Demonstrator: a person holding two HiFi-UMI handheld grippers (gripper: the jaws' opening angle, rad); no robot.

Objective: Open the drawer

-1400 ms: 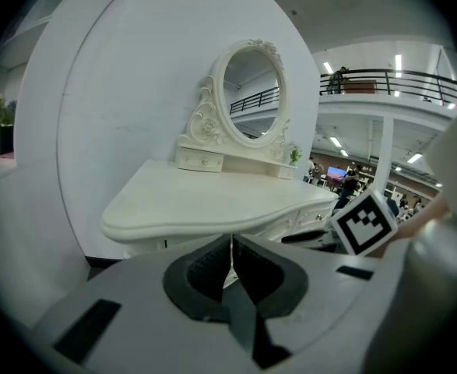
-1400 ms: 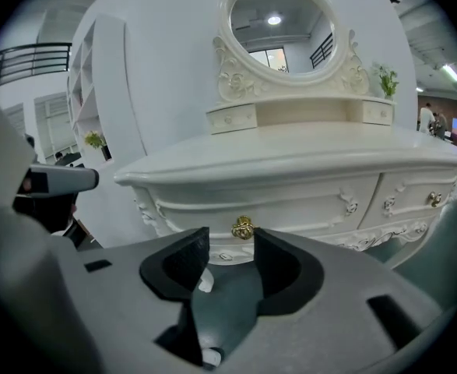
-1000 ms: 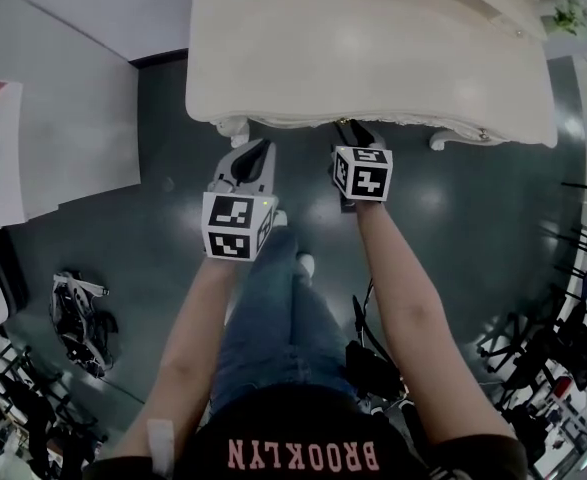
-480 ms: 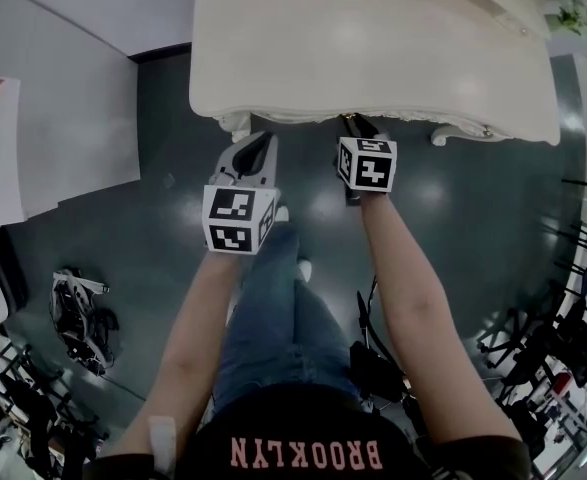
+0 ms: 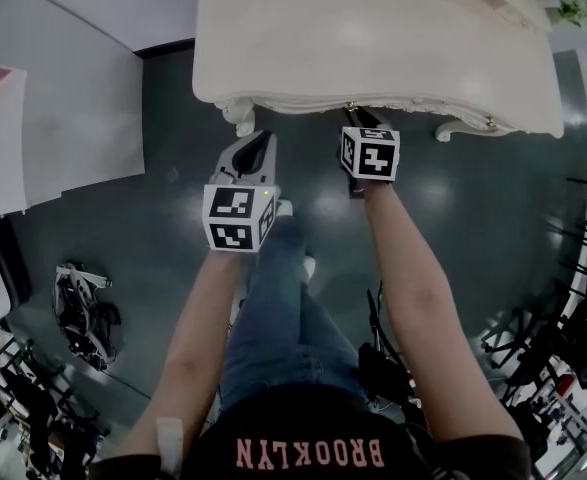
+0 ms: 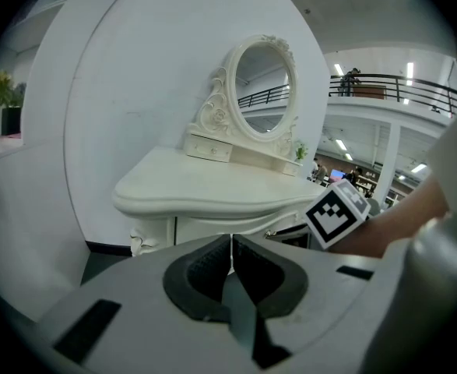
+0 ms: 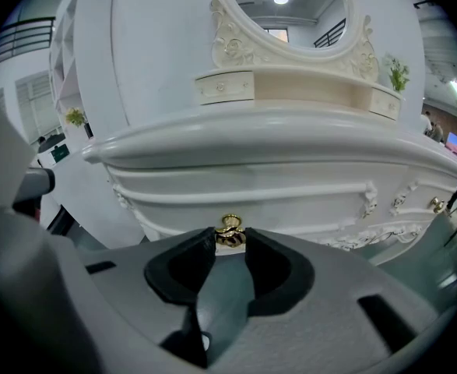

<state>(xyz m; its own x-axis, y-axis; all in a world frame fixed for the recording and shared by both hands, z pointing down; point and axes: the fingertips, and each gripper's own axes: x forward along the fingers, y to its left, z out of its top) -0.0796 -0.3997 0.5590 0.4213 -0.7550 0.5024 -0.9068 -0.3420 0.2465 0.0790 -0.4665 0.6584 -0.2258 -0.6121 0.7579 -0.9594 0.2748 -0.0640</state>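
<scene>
drawer (image 7: 290, 203) hidden under tabletop (image 5: 373, 38), head view

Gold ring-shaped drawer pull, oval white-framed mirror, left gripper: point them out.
gold ring-shaped drawer pull (image 7: 230, 228): right gripper view, on its ring.
oval white-framed mirror (image 6: 265, 92): left gripper view, on the glass.
left gripper (image 6: 230, 246): left gripper view, between its closed fingertips.

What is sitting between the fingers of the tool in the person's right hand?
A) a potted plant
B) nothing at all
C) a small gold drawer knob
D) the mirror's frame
C: in the right gripper view, the right gripper has just been closing its fingers, and they now pinch the small gold knob on the white drawer front.
</scene>
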